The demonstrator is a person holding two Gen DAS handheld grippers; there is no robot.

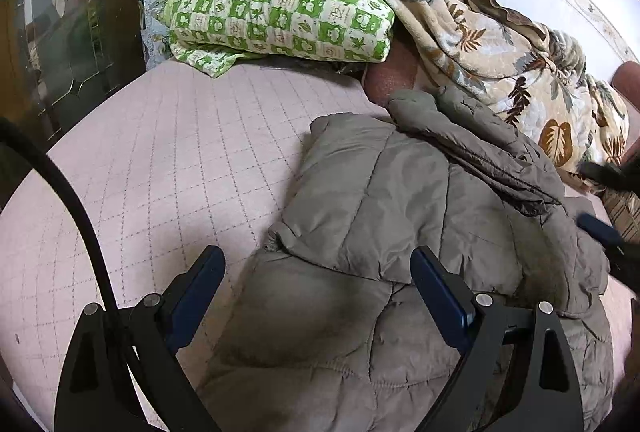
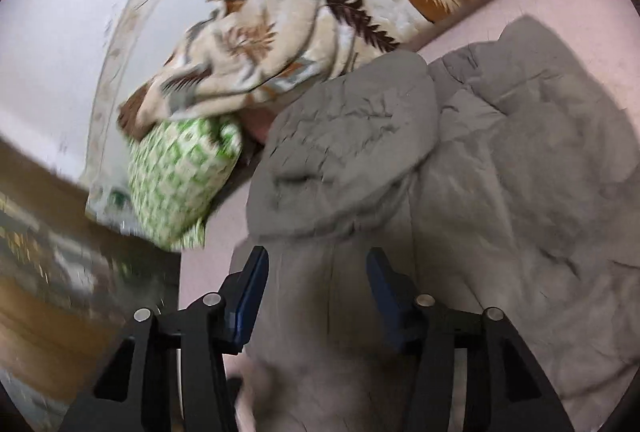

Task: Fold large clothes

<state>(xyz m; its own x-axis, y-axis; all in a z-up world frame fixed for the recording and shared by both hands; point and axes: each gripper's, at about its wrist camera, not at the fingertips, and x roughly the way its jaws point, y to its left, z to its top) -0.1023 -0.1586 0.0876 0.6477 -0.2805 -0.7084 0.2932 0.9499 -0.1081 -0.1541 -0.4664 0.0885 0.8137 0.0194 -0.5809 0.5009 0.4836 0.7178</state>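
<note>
Grey quilted puffer jacket (image 1: 380, 192), partly folded, crumpled; flat on pink bedspread (image 1: 160, 160)

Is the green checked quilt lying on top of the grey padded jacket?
No. The green checked quilt sits folded further back on the pink bed cover, apart from the grey padded jacket.

Right wrist view: motion-blurred throughout. Left wrist view: jacket (image 1: 400, 224) cut off at bottom edge; right tongs (image 1: 608, 204) mostly out of frame.

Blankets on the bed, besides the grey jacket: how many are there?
2. A folded green checked blanket lies at the bed's far end, and a beige leaf-print blanket is heaped along the wall beside the jacket. More may be hidden under them.
</note>
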